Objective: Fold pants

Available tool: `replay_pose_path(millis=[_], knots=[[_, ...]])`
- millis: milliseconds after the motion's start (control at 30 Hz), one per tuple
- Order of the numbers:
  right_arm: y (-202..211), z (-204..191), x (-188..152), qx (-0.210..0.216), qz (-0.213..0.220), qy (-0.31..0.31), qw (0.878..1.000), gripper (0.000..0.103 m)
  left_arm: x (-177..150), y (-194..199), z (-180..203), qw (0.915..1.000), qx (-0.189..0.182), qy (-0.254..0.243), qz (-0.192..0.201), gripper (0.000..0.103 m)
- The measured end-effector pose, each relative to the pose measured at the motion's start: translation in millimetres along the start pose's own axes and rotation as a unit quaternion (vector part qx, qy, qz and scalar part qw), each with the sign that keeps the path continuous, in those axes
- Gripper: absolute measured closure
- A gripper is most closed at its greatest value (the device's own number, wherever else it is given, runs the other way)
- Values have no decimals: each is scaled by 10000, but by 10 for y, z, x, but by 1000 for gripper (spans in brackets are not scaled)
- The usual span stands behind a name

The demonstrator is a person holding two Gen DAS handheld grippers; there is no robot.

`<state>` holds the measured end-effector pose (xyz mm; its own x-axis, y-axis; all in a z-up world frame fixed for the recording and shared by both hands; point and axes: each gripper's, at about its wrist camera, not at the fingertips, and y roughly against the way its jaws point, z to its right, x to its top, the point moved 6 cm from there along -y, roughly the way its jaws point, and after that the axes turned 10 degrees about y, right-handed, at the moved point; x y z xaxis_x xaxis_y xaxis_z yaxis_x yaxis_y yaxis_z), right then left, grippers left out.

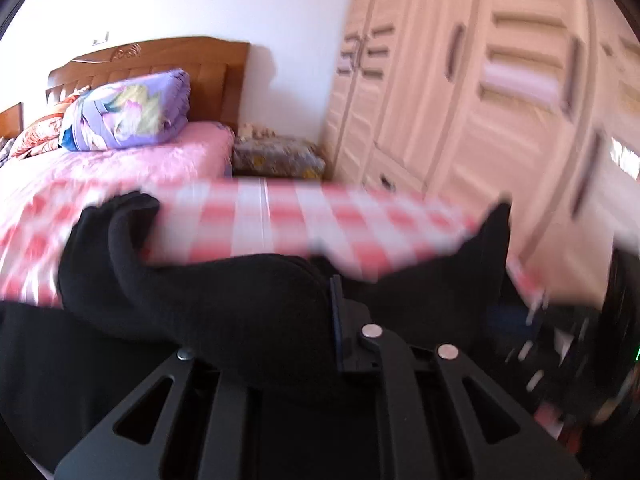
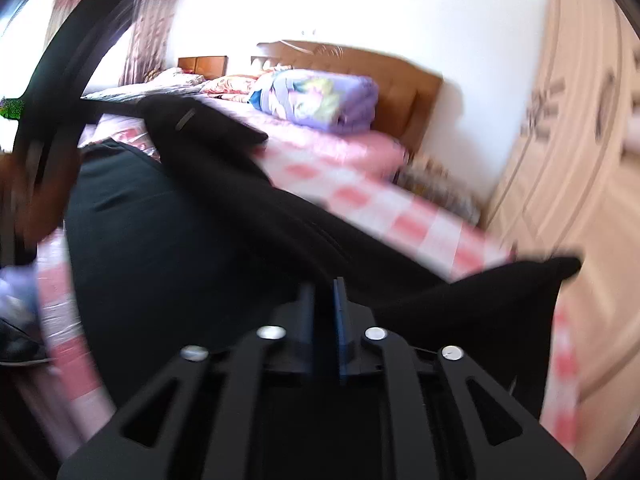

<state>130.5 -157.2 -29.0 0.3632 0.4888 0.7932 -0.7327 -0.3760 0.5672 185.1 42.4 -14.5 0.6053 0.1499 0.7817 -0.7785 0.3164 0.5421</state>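
At the bottom of the left wrist view, the left gripper [image 1: 334, 300] points forward and somewhat downward, with black cloth of the pants [image 1: 224, 300] bunched over its left finger and clamped between the jaws, which are closed on the fabric. The cloth rises in a hump at centre left and in a peak at the right of the frame.

In the right wrist view, the right gripper [image 2: 323, 300] sits at bottom centre, also tilted downward. Its two blue-edged fingers [image 2: 341, 312] stand a narrow gap apart with dark fabric of the pants [image 2: 180, 248] in front and around them; whether the pads actually press on the cloth cannot be told through the blur.

Beyond the grippers, the pants spread across a red-and-white checked cover [image 1: 260, 220] on the bed [image 1: 132, 160]. Only the right view shows the wide dark spread of cloth at centre left and a blurred dark shape, seemingly the other gripper, at the upper left.

Farther back, both views show a folded purple floral quilt [image 1: 128, 112] against the wooden headboard [image 1: 216, 68]. The left view gives the fuller look at the pale wardrobe [image 1: 480, 100] on the right; the right view alone shows curtains [image 2: 150, 16] in the upper left.
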Motion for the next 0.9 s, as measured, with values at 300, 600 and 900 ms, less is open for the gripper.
replay_pose_path(millis=[300, 600, 900], knots=[[498, 675, -595, -427, 140, -2596, 9647, 7, -556, 77, -629, 9878, -348, 1413, -554, 16], [105, 1678, -985, -103, 442, -4701, 8814, 24, -153, -57, -787, 9725, -633, 2116, -742, 7], [-119, 2101, -908, -139, 383, -4979, 8663, 77, -70, -224, -902, 9696, -254, 2261, -897, 7]])
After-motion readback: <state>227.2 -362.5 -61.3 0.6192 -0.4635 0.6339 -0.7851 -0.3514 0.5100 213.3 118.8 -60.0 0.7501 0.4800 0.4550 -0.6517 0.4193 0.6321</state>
